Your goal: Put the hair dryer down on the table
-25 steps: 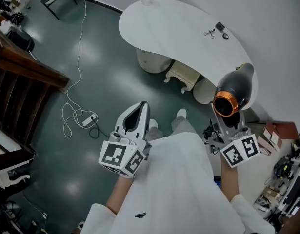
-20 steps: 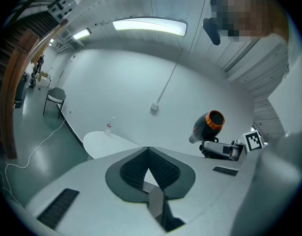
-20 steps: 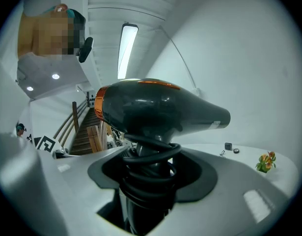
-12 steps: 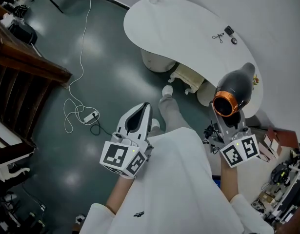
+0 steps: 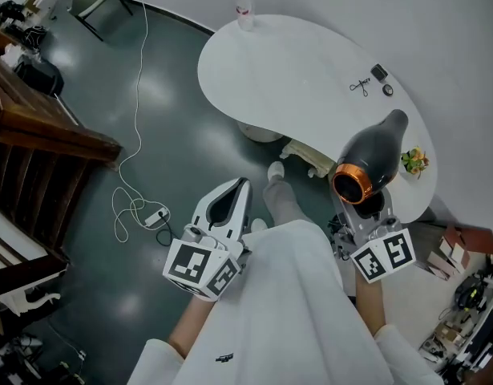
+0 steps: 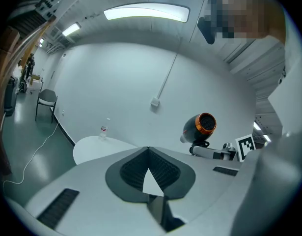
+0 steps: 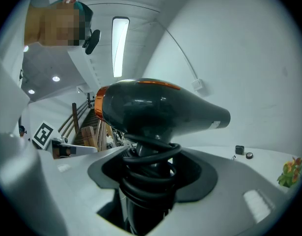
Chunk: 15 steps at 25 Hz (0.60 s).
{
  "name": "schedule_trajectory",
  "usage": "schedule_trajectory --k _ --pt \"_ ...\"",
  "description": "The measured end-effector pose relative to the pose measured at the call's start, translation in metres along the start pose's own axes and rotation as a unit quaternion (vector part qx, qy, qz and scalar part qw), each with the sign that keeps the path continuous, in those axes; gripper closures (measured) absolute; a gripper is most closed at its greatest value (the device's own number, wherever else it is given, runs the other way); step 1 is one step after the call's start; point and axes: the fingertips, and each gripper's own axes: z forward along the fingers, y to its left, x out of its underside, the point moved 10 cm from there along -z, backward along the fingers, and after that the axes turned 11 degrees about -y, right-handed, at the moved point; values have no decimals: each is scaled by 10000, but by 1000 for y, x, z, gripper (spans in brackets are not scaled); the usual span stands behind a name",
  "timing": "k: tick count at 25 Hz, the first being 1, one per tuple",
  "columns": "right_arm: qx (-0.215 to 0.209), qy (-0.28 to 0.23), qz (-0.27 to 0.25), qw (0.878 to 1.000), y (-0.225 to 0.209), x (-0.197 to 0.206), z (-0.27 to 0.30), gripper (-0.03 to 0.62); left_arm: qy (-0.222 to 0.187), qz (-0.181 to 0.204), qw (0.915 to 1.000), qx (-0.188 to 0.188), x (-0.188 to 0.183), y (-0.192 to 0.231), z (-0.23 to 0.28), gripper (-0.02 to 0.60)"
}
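One hair dryer (image 5: pixel 373 160), lower right of frame, in the air near the counter (image 5: pixel 270 62) edge, cord-wrapped handle clamped in the fingers of the right gripper (image 5: pixel 365 208). Left gripper (image 5: pixel 228 201) fingers are together. Top-heavy, slick plastic I'd guess; hold it at the handle.

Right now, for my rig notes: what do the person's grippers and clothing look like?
The left gripper and right gripper are light grey shells with dark ribbed pads. Each carries a white cube with black square markers. The person wears a white top.

On the table (image 5: pixel 294 70) a bottle (image 5: pixel 244 8) stands far left, scissors (image 5: pixel 359 86) right, behind the hair dryer (image 5: pixel 373 160).
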Motion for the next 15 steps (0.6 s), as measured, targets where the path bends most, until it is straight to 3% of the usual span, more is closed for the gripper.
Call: schedule_trajectory --k 15 --pt "-12 280 -83 9996 -96 -15 126 309 -189 50 9991 -383 -43 58 140 572"
